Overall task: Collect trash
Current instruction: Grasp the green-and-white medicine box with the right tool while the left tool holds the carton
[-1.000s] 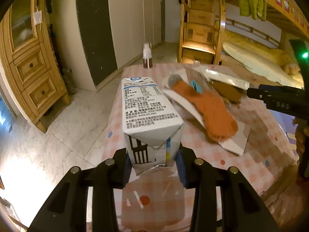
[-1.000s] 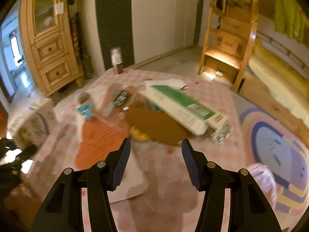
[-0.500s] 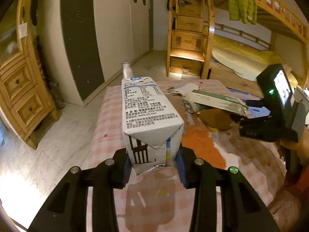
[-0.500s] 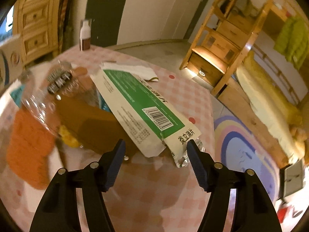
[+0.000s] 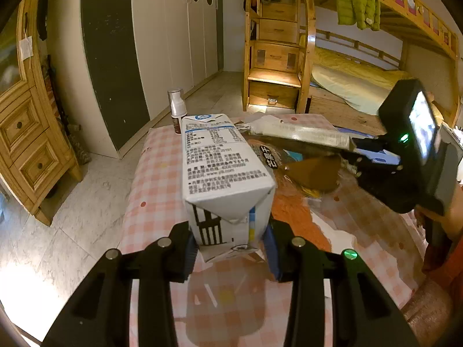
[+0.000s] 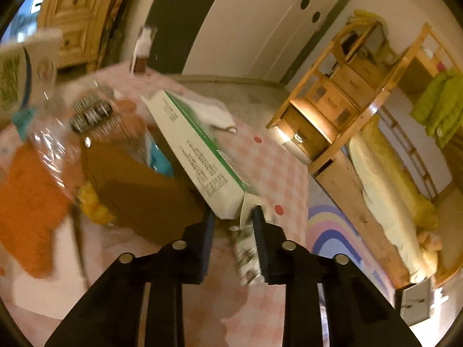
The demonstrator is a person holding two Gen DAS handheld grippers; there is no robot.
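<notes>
My left gripper (image 5: 231,241) is shut on the bottom of a white milk carton (image 5: 222,162), held above the pink checked table (image 5: 156,179). My right gripper (image 6: 233,219) has its jaws closing on the near end of a long green and white box (image 6: 199,147), with both pads against it. In the left wrist view that box (image 5: 303,134) slants up off the table from the right gripper (image 5: 361,156). A brown snack bag (image 6: 139,190), a clear plastic wrapper (image 6: 58,133) and an orange piece on white card (image 6: 26,190) lie beside it.
A crumpled printed wrapper (image 6: 246,257) lies under my right fingers. A small pump bottle (image 5: 177,110) stands at the table's far corner. Marble floor lies left of the table, a rainbow rug (image 6: 332,231) on its right. Wooden stairs (image 5: 275,57) and a bunk bed stand behind.
My right gripper rolled, came down to the box's end, and its jaws narrowed from wide apart onto it. The left view swung right, with the carton held the same way.
</notes>
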